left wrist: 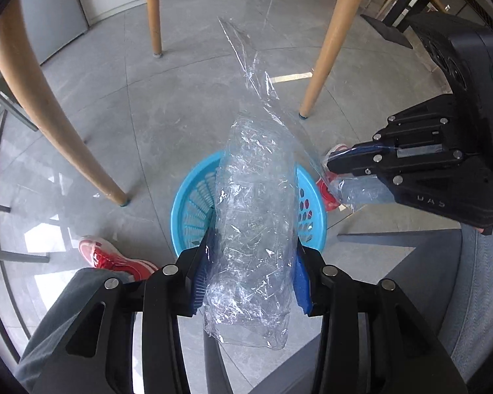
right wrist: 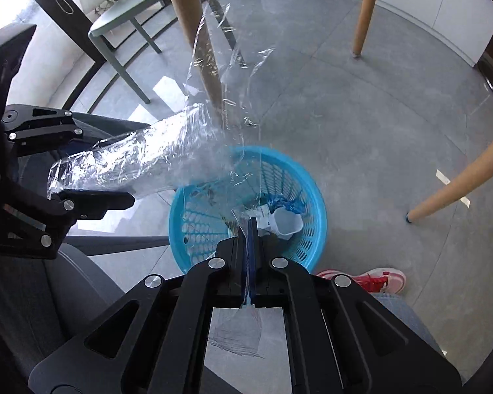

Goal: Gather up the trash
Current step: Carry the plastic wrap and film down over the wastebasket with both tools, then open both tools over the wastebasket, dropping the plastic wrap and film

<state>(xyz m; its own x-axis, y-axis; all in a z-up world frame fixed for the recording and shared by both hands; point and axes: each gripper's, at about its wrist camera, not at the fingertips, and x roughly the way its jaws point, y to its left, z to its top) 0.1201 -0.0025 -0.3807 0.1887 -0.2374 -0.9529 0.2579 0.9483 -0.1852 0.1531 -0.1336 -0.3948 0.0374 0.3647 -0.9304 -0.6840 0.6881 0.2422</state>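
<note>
A crumpled clear plastic wrap (left wrist: 253, 216) is held above a blue plastic basket (left wrist: 189, 203) on the floor. My left gripper (left wrist: 251, 262) is shut on the wrap's bulky rolled part. My right gripper (right wrist: 250, 226) is shut on a thin edge of the same wrap (right wrist: 167, 157); it shows at the right of the left wrist view (left wrist: 332, 164). The wrap stretches between both grippers, a loose sheet rising above. The basket (right wrist: 312, 197) holds a white cup (right wrist: 286, 225) and blue scraps.
Wooden table legs (left wrist: 325, 49) stand around the basket on the grey tiled floor. The person's red shoes (left wrist: 115, 259) sit on either side of it. A grey chair seat (right wrist: 82, 282) is close by, a green chair (right wrist: 125, 10) farther off.
</note>
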